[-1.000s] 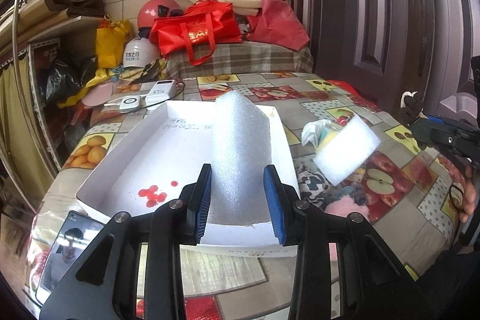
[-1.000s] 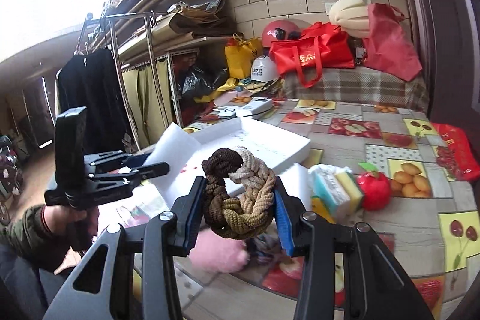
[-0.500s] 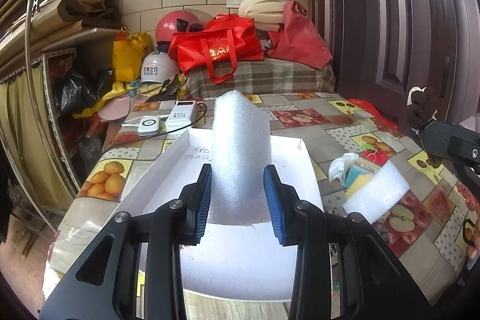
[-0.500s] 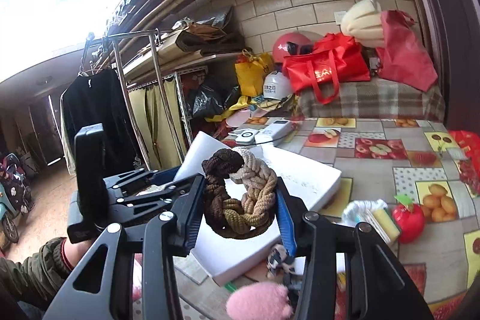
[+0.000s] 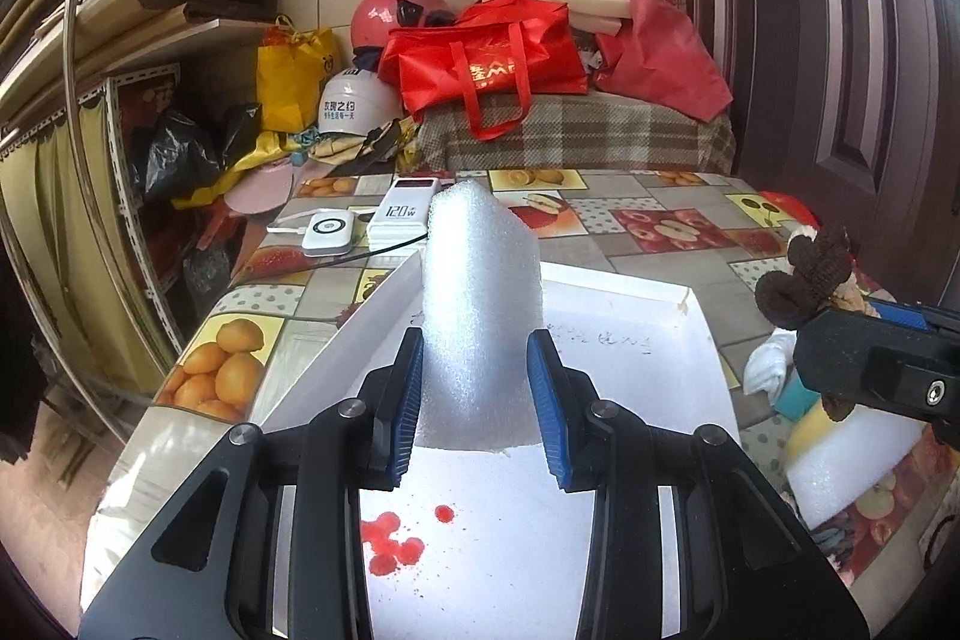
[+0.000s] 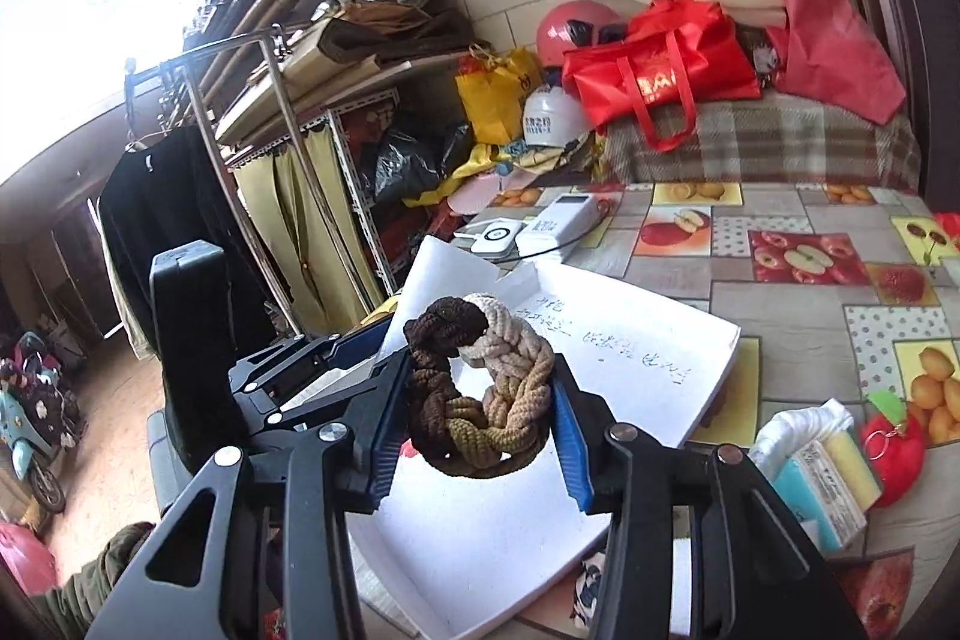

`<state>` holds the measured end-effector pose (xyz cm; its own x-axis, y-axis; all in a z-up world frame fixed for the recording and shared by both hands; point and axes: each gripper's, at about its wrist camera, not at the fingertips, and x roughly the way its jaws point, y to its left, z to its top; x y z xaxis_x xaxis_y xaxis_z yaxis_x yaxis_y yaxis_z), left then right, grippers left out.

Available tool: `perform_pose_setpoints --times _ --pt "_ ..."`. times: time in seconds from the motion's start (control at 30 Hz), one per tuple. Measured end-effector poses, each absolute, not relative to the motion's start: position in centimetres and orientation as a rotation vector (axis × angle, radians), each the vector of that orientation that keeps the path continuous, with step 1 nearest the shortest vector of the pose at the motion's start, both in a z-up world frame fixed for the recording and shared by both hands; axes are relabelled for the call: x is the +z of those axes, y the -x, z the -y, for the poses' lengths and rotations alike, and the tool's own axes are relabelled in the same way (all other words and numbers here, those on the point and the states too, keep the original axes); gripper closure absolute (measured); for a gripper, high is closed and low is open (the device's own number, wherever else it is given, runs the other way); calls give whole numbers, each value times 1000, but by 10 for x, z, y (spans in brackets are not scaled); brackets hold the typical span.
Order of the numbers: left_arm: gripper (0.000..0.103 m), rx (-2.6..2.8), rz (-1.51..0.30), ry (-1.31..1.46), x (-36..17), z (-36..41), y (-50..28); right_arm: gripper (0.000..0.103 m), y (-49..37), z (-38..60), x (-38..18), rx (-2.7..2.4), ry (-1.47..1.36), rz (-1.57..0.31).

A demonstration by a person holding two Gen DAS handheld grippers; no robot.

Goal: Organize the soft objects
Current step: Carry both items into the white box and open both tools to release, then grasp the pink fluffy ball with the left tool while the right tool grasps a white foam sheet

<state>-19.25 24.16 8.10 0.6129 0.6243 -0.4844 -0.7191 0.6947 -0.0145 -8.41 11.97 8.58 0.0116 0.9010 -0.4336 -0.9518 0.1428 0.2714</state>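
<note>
My left gripper [image 5: 474, 394] is clamped on a white foam block [image 5: 480, 316], its lower part pinched between my blue pads [image 5: 402, 400], the rest standing out beyond the tips with its long axis running away from me and its rounded end farthest. It hangs over the white tray [image 5: 636, 370], whose shallow walls rise at the left and far edges; the tray floor below is bare apart from some red spots [image 5: 390, 544] near me. My right gripper [image 6: 480, 412] grips a braided rope ring [image 6: 480, 394], dark brown on the left, tan and cream on the right, held upright between the pads, also above the tray. Right of the tray lie another foam piece [image 5: 852, 466] and what looks like a wrapped sponge pack [image 6: 822, 472], on the fruit-patterned tablecloth [image 6: 792, 310].
</note>
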Motion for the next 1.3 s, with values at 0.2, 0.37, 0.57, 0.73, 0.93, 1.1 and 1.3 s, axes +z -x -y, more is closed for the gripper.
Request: perform_pose_setpoints --times 0.2,0.37,0.57,0.73,0.93,1.1,1.3 --pt "69 818 -491 309 58 -262 187 58 69 -145 58 1379 109 -680" --pt "69 864 -456 382 50 -272 197 46 62 -165 30 1356 136 -809" --pt "0 987 -330 413 62 -279 229 16 66 -159 33 1360 102 -781" --pt "0 978 -301 422 64 -274 241 0 63 -144 44 1370 22 -773" --pt "0 867 -234 428 75 -249 248 0 79 -98 74 1486 -2 -644" --pt "0 741 -195 407 85 -222 249 0 76 -42 103 1478 -56 -478" --pt "0 468 -202 283 86 -165 237 0 46 47 118 1353 -203 -237"
